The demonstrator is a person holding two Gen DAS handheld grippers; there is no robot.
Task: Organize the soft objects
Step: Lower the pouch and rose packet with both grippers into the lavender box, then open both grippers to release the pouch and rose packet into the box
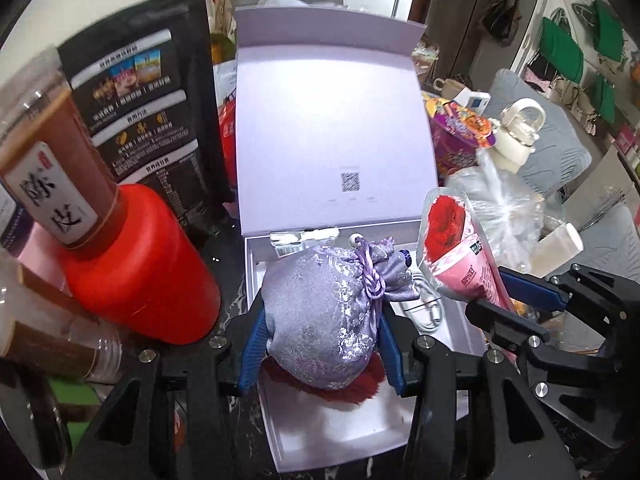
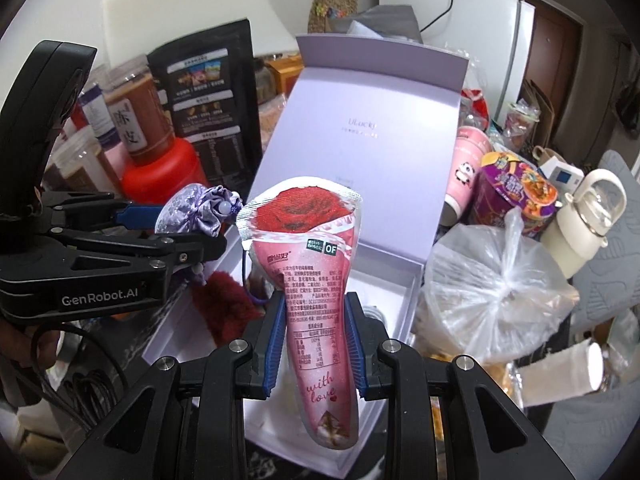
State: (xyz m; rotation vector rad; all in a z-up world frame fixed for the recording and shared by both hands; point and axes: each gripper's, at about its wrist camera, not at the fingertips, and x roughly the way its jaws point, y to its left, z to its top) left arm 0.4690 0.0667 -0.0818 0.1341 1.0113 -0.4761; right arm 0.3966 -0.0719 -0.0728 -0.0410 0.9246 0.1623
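My left gripper [image 1: 320, 316] is shut on a lilac brocade drawstring pouch [image 1: 328, 308] and holds it over the open lilac gift box [image 1: 332, 436]. A dark red furry item [image 1: 360, 386] lies in the box under the pouch. My right gripper [image 2: 316, 312] is shut on a pink cone-shaped packet with a red rose top [image 2: 316, 280], held upright above the box tray [image 2: 400, 280]. The packet [image 1: 460, 248] and right gripper [image 1: 516, 304] show at right in the left wrist view. The pouch [image 2: 196, 212] and left gripper [image 2: 160, 232] show at left in the right wrist view.
The box lid [image 1: 332, 128] stands open behind. A white cable [image 1: 428, 312] lies in the tray. A red-capped jar [image 1: 132, 272] and a black pouch [image 1: 148, 92] crowd the left. A clear plastic bag [image 2: 488, 276], a noodle cup [image 2: 516, 192] and a cream bottle [image 2: 584, 224] crowd the right.
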